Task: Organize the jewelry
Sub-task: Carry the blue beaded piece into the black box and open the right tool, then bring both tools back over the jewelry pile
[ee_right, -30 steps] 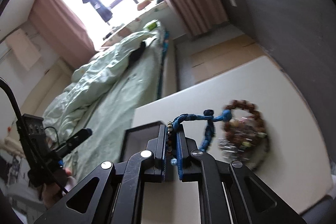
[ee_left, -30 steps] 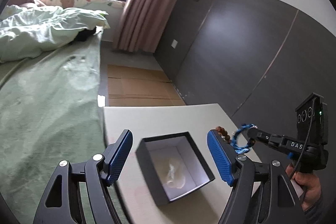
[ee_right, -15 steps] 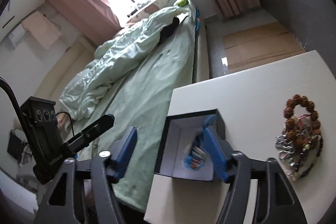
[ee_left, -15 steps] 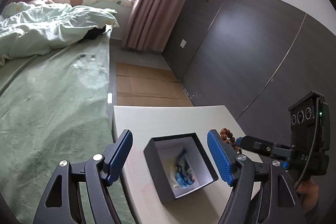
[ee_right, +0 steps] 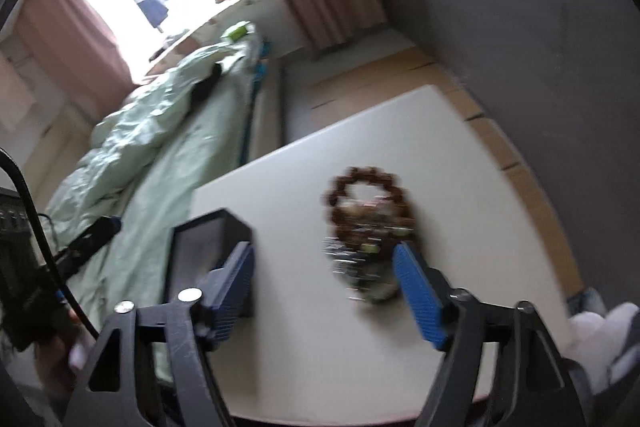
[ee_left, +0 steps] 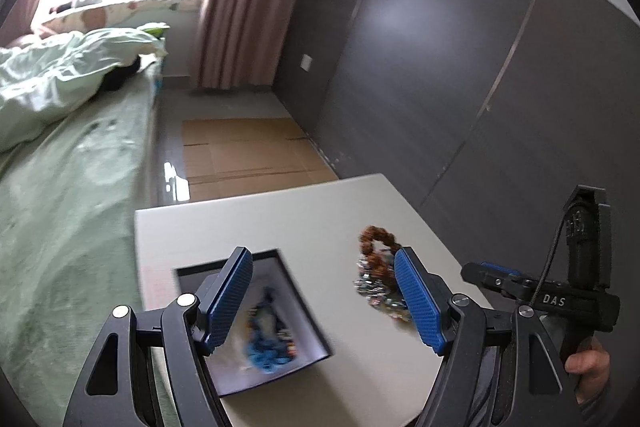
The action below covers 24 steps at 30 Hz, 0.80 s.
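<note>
A green-covered bed [ee_left: 60,187] is seen left of the white table [ee_left: 280,219], a dark panelled wall [ee_left: 440,67] to its right, flattened cardboard [ee_left: 240,155] on the floor beyond. Bare tabletop lies past the black box [ee_left: 308,307] at the table's left edge. A blue bracelet [ee_left: 268,343] lies inside the box; brown beads with silvery jewelry [ee_right: 368,227] lie well right of it. The left gripper [ee_left: 324,299] and right gripper [ee_right: 324,291] are spread wide, holding nothing.
</note>
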Each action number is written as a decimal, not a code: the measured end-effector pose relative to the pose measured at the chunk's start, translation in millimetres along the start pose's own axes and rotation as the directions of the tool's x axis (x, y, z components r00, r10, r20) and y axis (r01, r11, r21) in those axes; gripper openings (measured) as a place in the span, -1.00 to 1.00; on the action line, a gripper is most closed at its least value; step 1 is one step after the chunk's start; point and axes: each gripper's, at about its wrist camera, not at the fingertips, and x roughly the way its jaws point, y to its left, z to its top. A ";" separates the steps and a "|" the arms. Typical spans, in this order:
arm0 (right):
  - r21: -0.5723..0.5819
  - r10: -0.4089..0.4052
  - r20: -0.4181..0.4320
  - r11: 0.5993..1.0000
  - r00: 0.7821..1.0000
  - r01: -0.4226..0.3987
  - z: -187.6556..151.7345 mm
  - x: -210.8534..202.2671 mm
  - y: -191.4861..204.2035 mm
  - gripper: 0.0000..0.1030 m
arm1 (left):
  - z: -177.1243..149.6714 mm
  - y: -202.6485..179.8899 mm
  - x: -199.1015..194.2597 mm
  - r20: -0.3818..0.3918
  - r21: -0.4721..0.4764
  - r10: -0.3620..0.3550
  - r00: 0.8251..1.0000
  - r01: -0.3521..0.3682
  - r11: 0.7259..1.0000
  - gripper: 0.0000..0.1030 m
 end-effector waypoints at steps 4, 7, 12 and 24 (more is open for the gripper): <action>-0.016 -0.002 0.064 1.000 0.998 0.003 -7.4 -21.0 -28.4 0.62 | -2.8 -22.5 19.5 -0.038 0.038 -0.010 0.999 0.011 0.999 0.45; -0.030 0.025 0.093 0.999 0.995 -0.022 -11.9 -32.6 -45.8 0.66 | -6.3 -37.9 35.7 -0.074 0.058 -0.023 0.997 0.027 0.998 0.45; -0.049 -0.018 0.116 0.999 0.993 0.024 -18.7 -41.1 -67.0 0.68 | -14.1 -61.9 58.3 -0.120 0.094 -0.037 0.992 0.048 0.994 0.45; -0.090 0.004 0.175 0.996 0.985 0.012 -34.3 -44.2 -105.3 0.68 | -38.0 -93.2 118.7 -0.242 0.138 -0.031 0.970 0.066 0.988 0.35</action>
